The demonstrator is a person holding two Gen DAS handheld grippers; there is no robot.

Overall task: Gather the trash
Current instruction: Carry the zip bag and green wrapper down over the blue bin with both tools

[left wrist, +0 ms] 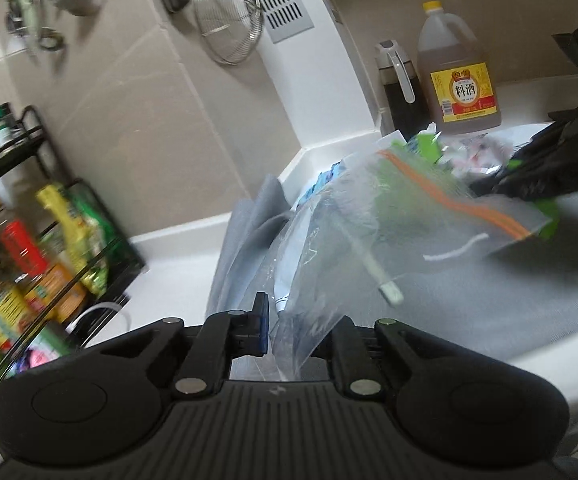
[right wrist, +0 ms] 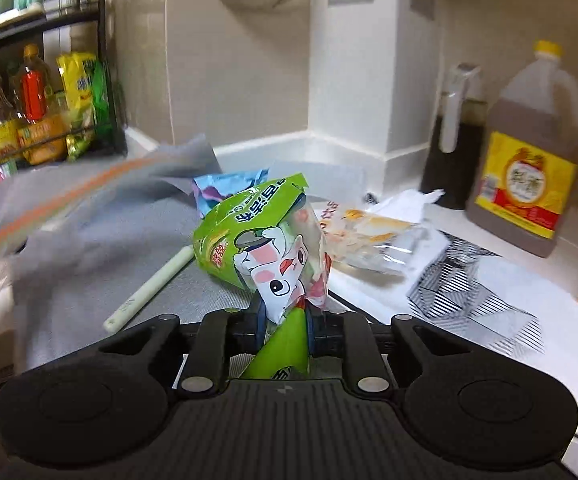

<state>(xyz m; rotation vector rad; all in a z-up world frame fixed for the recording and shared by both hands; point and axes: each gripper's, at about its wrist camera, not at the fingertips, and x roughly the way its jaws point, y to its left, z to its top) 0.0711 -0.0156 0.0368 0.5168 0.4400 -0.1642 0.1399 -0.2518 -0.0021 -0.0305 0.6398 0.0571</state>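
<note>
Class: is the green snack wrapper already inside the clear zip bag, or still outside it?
Outside. The right gripper pinches the green wrapper; the zip bag, held by the left gripper, hangs apart.

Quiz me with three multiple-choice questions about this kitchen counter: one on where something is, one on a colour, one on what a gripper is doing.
1. Where does the big cooking wine jug stand?
A. on the counter beside a dark bottle
B. on the spice rack
C. on the grey cloth

2. What colour is the strip along the clear zip bag's mouth?
A. blue
B. orange
C. black

3. What is the right gripper doing?
A. hanging open
B. clamping a white stick
C. pinching a green snack wrapper

Answers: 1 A, the jug stands next to the dark bottle by the wall. 2 B, an orange strip runs along the bag's mouth. 3 C, the wrapper sits pinched between the gripper's fingers, while the left gripper holds the bag.
</note>
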